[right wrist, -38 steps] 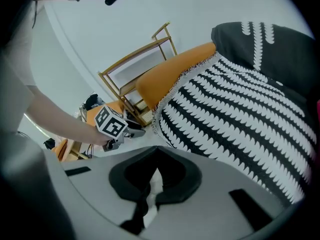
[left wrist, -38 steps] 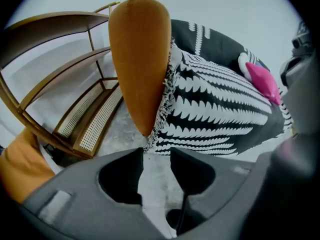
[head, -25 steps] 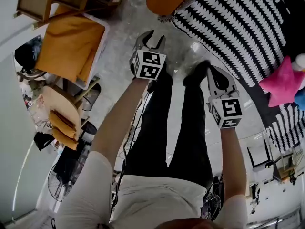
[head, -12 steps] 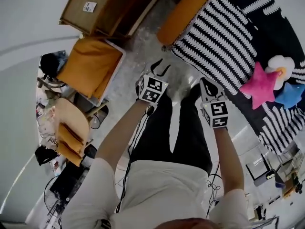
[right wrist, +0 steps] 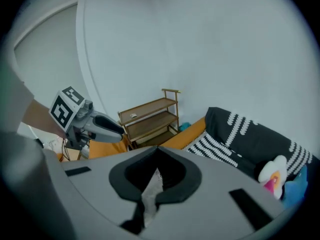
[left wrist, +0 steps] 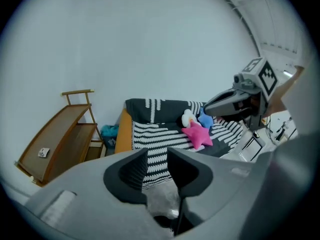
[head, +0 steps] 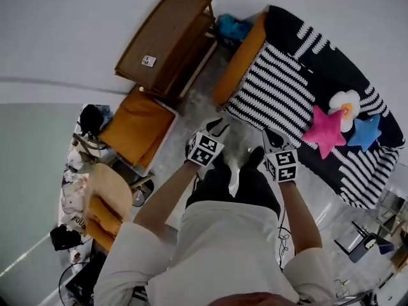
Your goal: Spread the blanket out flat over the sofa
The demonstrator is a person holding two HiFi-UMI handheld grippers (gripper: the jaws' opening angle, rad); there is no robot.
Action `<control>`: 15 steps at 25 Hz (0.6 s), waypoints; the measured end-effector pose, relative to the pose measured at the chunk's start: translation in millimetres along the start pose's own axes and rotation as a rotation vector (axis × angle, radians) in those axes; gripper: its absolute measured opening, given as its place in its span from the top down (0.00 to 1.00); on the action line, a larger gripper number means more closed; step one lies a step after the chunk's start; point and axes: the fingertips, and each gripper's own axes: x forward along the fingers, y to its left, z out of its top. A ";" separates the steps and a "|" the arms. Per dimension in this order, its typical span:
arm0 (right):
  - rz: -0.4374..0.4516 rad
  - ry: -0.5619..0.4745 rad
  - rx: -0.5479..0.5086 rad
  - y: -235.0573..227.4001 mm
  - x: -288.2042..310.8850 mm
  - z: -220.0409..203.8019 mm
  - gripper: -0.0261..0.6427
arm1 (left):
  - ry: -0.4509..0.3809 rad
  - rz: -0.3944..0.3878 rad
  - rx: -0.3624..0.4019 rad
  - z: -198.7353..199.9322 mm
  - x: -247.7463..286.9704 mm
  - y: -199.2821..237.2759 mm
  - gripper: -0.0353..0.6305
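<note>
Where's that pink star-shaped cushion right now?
Head view, upper right: the pink star cushion lies on the striped blanket covering the sofa, beside a white flower cushion and a blue star cushion.

A wooden shelf [head: 167, 43] is standing by the wall; a pink star cushion [head: 325, 131] and a blue star cushion [head: 365, 132] are lying together, seemingly touching.

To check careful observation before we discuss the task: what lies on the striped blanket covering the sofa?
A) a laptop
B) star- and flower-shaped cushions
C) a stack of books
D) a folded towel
B: a pink star cushion, a blue star cushion and a white flower cushion rest on the blanket over the sofa.
</note>
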 end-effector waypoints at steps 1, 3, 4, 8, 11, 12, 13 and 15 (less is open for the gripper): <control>-0.012 -0.013 0.004 0.6 -10.0 6.8 0.95 | -0.012 -0.009 -0.002 8.0 -10.6 -4.0 0.75; -0.035 -0.037 0.007 1.9 -28.5 20.2 0.95 | -0.040 -0.024 -0.008 23.7 -29.6 -9.6 0.76; -0.046 -0.048 0.008 3.4 -38.1 26.0 0.96 | -0.052 -0.029 -0.010 30.0 -38.7 -12.3 0.76; -0.085 -0.107 0.015 12.9 -82.5 45.4 0.95 | -0.125 -0.046 -0.038 54.5 -78.4 -27.4 0.79; -0.126 -0.167 0.025 14.2 -116.8 61.9 0.96 | -0.194 -0.051 -0.057 78.7 -105.1 -38.1 0.81; -0.139 -0.185 0.031 14.8 -127.6 66.6 0.95 | -0.214 -0.053 -0.056 85.3 -113.1 -41.7 0.81; -0.149 -0.202 0.037 15.5 -138.0 70.9 0.95 | -0.230 -0.055 -0.054 91.5 -120.6 -45.2 0.82; -0.159 -0.235 0.048 17.2 -158.7 78.3 0.96 | -0.253 -0.061 -0.044 103.0 -134.6 -53.3 0.84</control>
